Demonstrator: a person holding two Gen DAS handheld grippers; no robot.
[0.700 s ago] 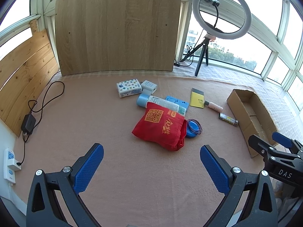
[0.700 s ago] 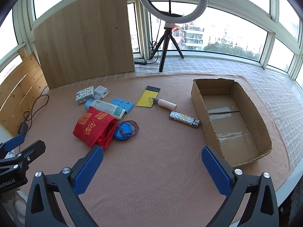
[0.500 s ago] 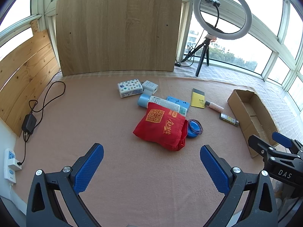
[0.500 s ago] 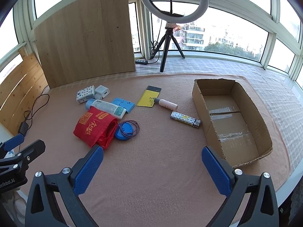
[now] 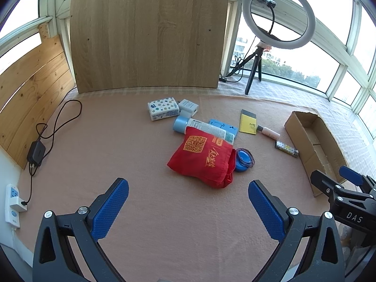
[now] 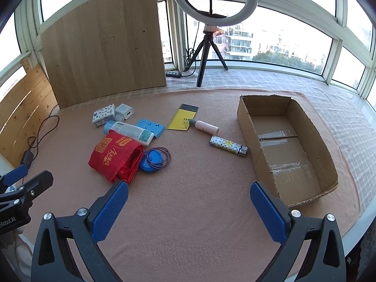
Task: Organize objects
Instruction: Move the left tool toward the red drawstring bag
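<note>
**Both grippers held high, clutter a touch nearer**

Since the earlier frames almost nothing has shifted: the objects sit a shade lower in both views, and none has left its place on the pink mat (image 6: pixel 192 199).

The left gripper (image 5: pixel 188 202) hangs above bare mat with its blue pads spread wide and nothing between them. The right gripper (image 6: pixel 189 203) is likewise wide apart and empty (its black frame also shows at the right edge of the left view).

A red bag (image 5: pixel 202 157) lies in the middle of the clutter, its far edge overlapping a pale blue bottle (image 5: pixel 202 128). Just beside the bag's right edge is a blue lid (image 6: pixel 150 162) with a purple band (image 6: pixel 157 157) looped over it. Behind the bottle are a patterned tissue pack (image 5: pixel 163 111), a white charger (image 5: pixel 188 107) and a blue holder (image 6: pixel 150 128). Further right lie a yellow notepad (image 6: pixel 182 119), a pink tube (image 6: pixel 205 127) touching its corner, and a patterned lighter (image 6: pixel 226 144). The cardboard box (image 6: pixel 246 117) stands open at the right, apart from the lighter.
</note>
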